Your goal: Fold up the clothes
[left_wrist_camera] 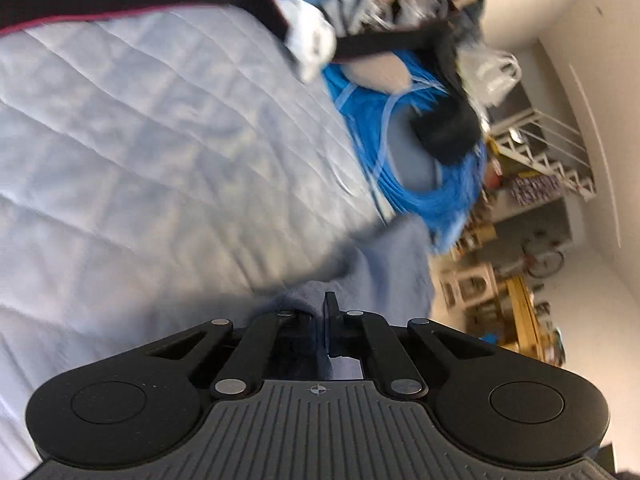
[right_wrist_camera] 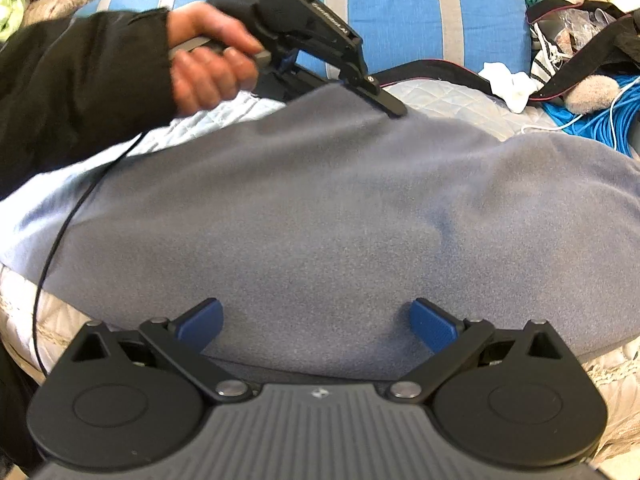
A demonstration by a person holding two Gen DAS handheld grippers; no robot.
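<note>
Cluttered bedding is crowding your grey-blue garment; your left claw is pinching its far edge while your right claw is gaping wide, so uneven pulling risks skewing it.

Left tongs pinched together, right tongs spread wide.

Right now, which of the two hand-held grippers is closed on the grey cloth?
The left hand-held gripper: its fingers pinch the grey cloth. The right hand-held gripper is open.
</note>
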